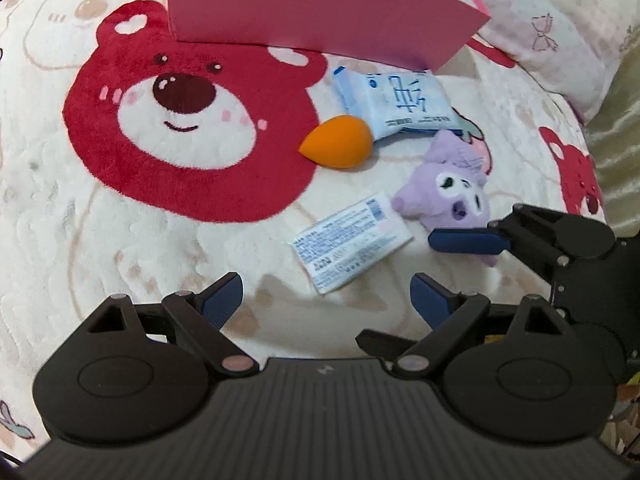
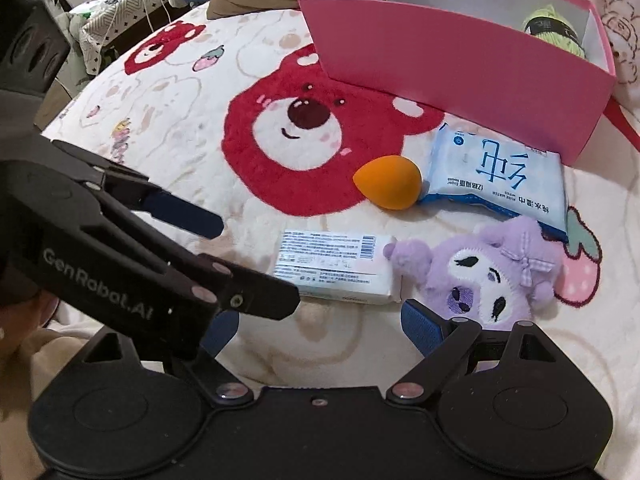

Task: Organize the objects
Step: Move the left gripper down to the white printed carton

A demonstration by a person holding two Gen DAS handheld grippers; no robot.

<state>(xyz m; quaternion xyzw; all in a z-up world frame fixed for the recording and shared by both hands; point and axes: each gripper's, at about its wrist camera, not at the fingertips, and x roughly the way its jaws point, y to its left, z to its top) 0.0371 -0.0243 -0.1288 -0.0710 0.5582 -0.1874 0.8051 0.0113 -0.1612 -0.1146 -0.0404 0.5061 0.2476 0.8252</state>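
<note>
Objects to be organized lie loose on a bed, on a cream fleece blanket [image 2: 168, 128] printed with a big red bear face. Going by size, first comes the pink box [image 2: 460, 60], open-topped with white inner walls, standing at the far edge of the cluster; a green-yellow thing [image 2: 554, 28] already sits in its right end, which suggests the box is where the rest belongs. Touching the box's front wall is the blue-and-white wet-wipe pack [image 2: 496, 172], flat and printed side up. Next, the purple plush toy [image 2: 488, 272] lies on its back, face up, with a small checked bow on its head, one paw just touching the small white packet [image 2: 340, 272], which lies flat with its fine print and barcode showing. Smallest is the orange makeup sponge [image 2: 386, 184], teardrop-shaped, on its side with its round end against the wipe pack's corner.

Both claws hang over the near edge of this group, angled down. The left claw [image 1: 326, 300] stands wide open and empty, with the white packet just ahead of it. The right claw [image 2: 320, 326] is likewise spread wide with nothing between its blue pads, its right finger [image 2: 420, 324] close beside the plush. My guess is each is lining up for its nearest item.
</note>
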